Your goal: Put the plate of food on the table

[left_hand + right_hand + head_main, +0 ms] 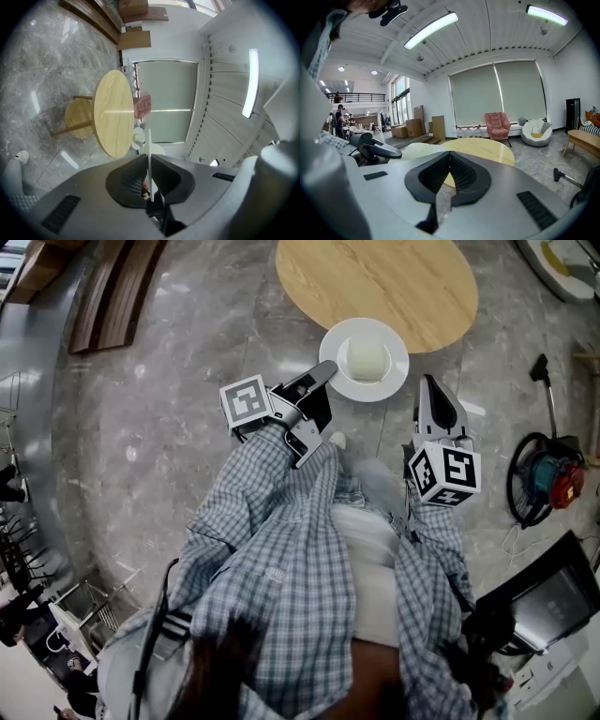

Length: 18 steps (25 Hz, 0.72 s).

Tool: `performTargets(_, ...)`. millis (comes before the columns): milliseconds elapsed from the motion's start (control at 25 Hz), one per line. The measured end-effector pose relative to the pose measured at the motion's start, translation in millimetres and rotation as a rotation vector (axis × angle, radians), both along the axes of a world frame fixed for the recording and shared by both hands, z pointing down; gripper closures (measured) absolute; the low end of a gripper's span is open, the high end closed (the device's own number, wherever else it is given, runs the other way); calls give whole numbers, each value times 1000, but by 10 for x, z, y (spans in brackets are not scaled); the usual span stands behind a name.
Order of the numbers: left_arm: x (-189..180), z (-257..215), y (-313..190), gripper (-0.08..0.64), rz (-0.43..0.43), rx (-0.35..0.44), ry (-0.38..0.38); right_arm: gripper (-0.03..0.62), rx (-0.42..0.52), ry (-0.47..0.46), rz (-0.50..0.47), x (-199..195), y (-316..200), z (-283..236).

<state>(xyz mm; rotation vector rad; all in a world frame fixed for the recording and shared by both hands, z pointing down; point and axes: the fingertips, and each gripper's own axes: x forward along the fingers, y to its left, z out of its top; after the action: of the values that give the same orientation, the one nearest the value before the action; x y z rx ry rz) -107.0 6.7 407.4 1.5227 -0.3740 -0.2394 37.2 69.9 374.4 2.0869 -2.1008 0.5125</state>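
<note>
So, the plate (364, 381) with a pale bun-looking lump of food (367, 355) on it isn't on the table (375, 282) yet. From above it sits right at the near edge of the round wooden top, mostly over the marble floor, and I can't tell how high it is. The left gripper (323, 371) has it by the rim and nothing else. Its own view shows the plate edge-on with both jaws pinched onto that thin lip. The right gripper (433, 390) is just off to the other side, jaws closed together with nothing in them, not helping.

What worries me is that single rim pinch. My guess is the plate could pivot in the jaws from the weight hanging out front, and any tilt sends the loose food sliding off. Setting it down too close to the edge could tip it too.

As for writing, nothing readable. The marker cube (445, 474) on each gripper has black-and-white squares, not text, and I can't make out a brand on the vacuum cleaner (553, 479).
</note>
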Motion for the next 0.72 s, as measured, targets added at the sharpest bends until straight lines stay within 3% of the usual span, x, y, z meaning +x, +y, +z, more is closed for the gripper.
performTargets(720,12,99,-155,538,-8,-10,8,584,-1,19,-5,18,-116,49)
